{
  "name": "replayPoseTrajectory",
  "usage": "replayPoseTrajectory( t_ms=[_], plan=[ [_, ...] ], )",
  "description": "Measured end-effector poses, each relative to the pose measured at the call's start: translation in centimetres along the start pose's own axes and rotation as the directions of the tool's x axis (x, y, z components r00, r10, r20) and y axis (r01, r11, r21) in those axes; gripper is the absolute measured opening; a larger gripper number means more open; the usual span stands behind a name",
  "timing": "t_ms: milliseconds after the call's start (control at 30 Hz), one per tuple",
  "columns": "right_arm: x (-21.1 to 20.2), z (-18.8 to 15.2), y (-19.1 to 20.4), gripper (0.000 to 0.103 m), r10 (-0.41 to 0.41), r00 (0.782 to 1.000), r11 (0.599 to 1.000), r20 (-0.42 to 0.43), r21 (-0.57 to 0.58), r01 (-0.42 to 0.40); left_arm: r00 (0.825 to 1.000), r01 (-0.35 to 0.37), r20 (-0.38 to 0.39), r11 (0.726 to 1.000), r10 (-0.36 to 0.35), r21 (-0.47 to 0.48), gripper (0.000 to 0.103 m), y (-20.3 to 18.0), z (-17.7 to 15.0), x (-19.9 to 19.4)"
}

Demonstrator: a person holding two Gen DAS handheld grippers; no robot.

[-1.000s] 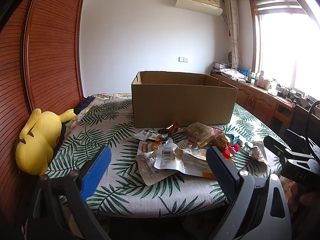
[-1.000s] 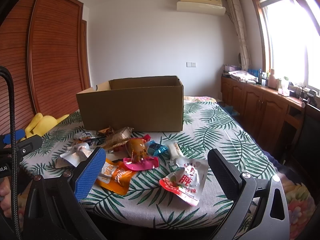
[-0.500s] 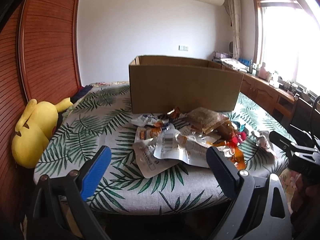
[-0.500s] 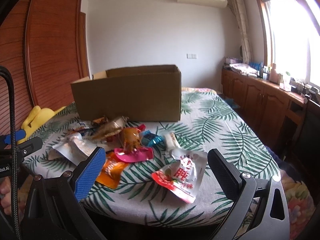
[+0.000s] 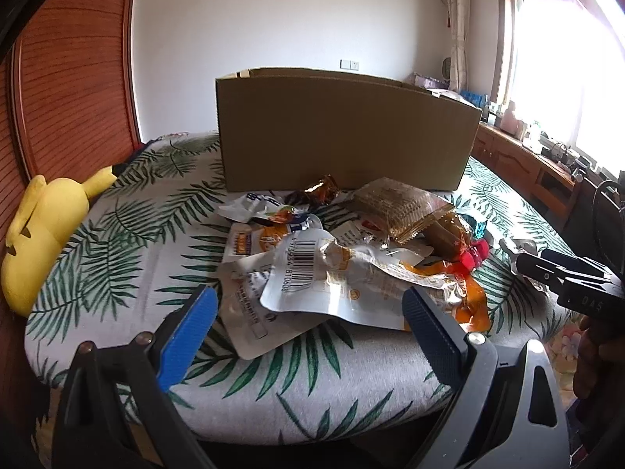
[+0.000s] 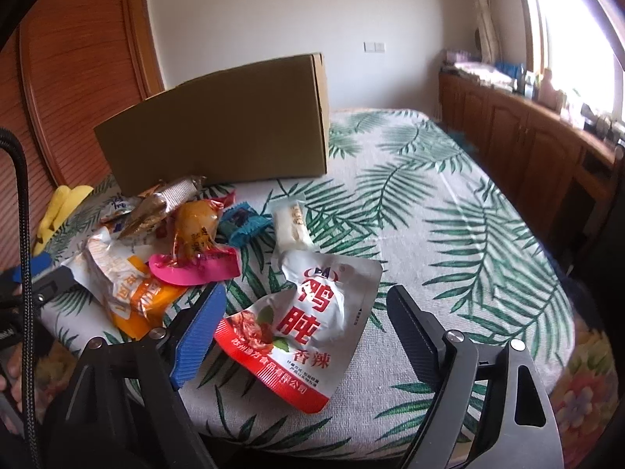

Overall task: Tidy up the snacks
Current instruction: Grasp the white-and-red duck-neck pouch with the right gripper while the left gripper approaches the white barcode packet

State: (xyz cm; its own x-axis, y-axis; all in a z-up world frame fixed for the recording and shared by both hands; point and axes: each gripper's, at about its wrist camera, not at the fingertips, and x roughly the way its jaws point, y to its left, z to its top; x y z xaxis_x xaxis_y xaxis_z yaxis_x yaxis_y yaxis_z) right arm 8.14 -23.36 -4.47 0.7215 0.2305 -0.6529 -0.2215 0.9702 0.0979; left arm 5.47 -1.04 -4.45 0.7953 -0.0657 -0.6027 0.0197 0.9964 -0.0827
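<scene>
1. Right gripper [image 6: 308,336]: low centre of frame, jaws closing, pads not yet touching red-and-white pouch [image 6: 308,320] between them.
2. Left gripper [image 5: 308,332]: spread wide, empty, below snack pile [image 5: 343,250].
3. Cardboard box [image 5: 343,136]: centre, behind pile.

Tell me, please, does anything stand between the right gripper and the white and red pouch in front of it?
Nothing visible does. The white and red pouch lies alone on the leaf-print cloth, already between the closing, not yet touching fingers of the right gripper.

A bedroom in a home: a leafy bedspread [image 5: 117,258], a yellow plush toy [image 5: 43,230], wooden closet doors [image 5: 74,78] on the left.
</scene>
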Motion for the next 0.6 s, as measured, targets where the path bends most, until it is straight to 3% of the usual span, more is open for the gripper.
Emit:
replayPoseTrajectory(
  t_ms=[267, 367, 600],
  plan=[
    [1.4, 0.4, -0.1, 0.066, -0.027, 0.999, 0.999, -0.047, -0.035, 0.026, 1.0, 0.021, -0.018, 1.0, -0.021, -0.001, 0.097, -0.6, 0.9, 0.8],
    [1.5, 0.2, 0.2, 0.056, -0.075, 0.996, 0.994, -0.047, -0.08, 0.071, 0.998, 0.05, -0.023, 0.999, -0.05, -0.013, 0.097, -0.7, 1.3, 1.0],
    [1.7, 0.0, 0.1, 0.056, -0.074, 0.997, 0.991, -0.026, -0.117, 0.07, 0.998, 0.026, -0.054, 1.0, -0.025, 0.008, 0.097, -1.0, 2.2, 2.4]
  ],
)
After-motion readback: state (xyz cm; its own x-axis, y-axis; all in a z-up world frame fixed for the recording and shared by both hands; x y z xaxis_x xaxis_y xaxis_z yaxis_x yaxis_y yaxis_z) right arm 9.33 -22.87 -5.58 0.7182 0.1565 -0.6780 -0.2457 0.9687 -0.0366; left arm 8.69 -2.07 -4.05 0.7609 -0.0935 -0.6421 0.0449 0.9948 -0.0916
